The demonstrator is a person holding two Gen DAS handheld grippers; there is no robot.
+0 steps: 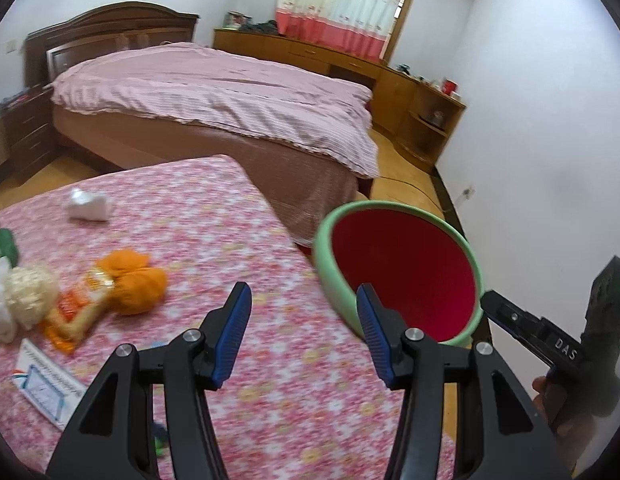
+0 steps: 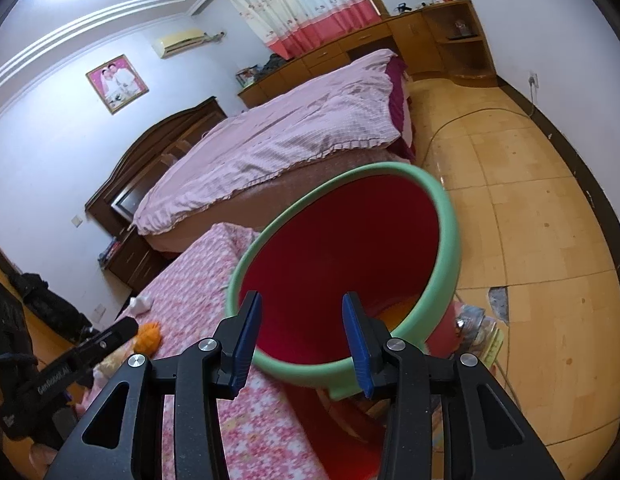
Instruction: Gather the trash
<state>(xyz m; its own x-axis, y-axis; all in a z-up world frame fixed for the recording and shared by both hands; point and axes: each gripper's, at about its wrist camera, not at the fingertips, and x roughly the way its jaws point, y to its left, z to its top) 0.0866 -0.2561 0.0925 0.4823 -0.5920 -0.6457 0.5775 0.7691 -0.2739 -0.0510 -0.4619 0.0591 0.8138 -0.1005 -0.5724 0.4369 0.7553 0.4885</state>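
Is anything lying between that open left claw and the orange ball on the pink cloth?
Nothing visible does. The left gripper hangs open above bare flowered cloth, and the orange ball lies ahead to its left, touching only a snack wrapper on its far side.

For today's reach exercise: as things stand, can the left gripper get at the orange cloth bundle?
Probably yes: the left gripper is open, and bare floral tabletop lies between it and the orange cloth bundle.
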